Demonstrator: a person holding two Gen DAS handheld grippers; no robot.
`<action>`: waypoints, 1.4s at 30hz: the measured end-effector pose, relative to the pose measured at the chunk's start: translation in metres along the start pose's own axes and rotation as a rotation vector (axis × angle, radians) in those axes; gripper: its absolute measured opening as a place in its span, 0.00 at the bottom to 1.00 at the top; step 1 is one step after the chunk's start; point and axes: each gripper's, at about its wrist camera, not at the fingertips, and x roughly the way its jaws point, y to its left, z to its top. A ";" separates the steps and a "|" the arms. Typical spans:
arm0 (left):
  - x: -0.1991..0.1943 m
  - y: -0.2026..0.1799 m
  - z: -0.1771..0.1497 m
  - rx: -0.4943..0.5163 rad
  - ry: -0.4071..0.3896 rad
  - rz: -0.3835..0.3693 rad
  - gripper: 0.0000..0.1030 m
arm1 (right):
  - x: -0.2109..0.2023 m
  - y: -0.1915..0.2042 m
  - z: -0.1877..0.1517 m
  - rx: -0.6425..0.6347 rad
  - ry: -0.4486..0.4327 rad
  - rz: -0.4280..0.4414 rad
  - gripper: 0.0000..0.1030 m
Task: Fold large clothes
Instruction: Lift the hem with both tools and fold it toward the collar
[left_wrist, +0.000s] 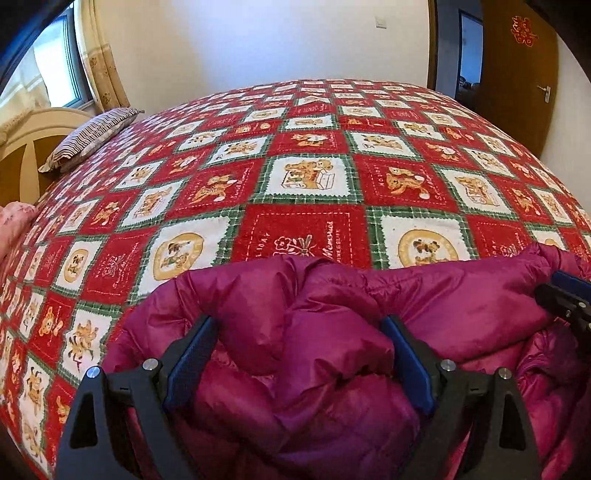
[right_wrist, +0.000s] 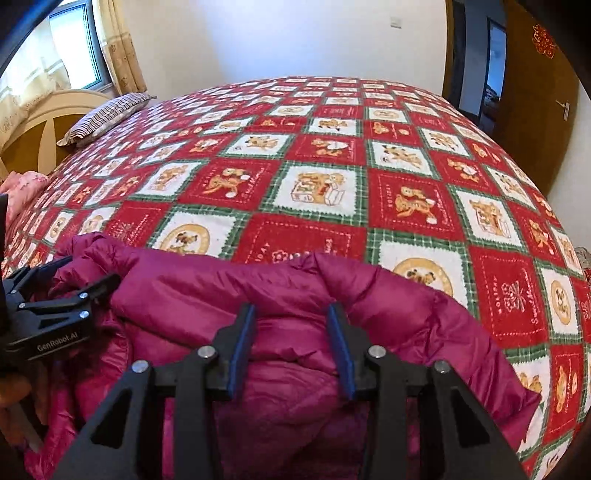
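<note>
A magenta puffy down jacket (left_wrist: 332, 314) lies bunched at the near edge of the bed; it also shows in the right wrist view (right_wrist: 258, 295). My left gripper (left_wrist: 299, 325) is wide open, its blue-padded fingers (left_wrist: 192, 350) straddling a bulge of the jacket. My right gripper (right_wrist: 291, 314) has its jaws partly closed, pinching a fold of the jacket between the blue pads (right_wrist: 242, 343). Each gripper shows in the other's view, the right one (left_wrist: 565, 299) at the jacket's right end and the left one (right_wrist: 55, 295) at its left end.
The bed is covered by a red, white and green patchwork blanket (left_wrist: 306, 177) with bear prints. A striped pillow (left_wrist: 88, 136) and a pink pillow (left_wrist: 14, 221) lie at the left by the headboard. A brown door (left_wrist: 524, 74) stands at the right.
</note>
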 end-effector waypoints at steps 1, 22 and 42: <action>0.001 0.001 -0.001 -0.007 0.000 -0.004 0.89 | 0.002 0.000 0.000 -0.003 0.001 -0.001 0.42; 0.007 0.004 -0.002 -0.026 0.007 -0.018 0.92 | 0.011 0.008 -0.007 -0.042 -0.005 -0.055 0.42; 0.010 0.000 -0.003 -0.004 0.013 0.013 0.94 | 0.012 0.012 -0.007 -0.062 0.003 -0.078 0.42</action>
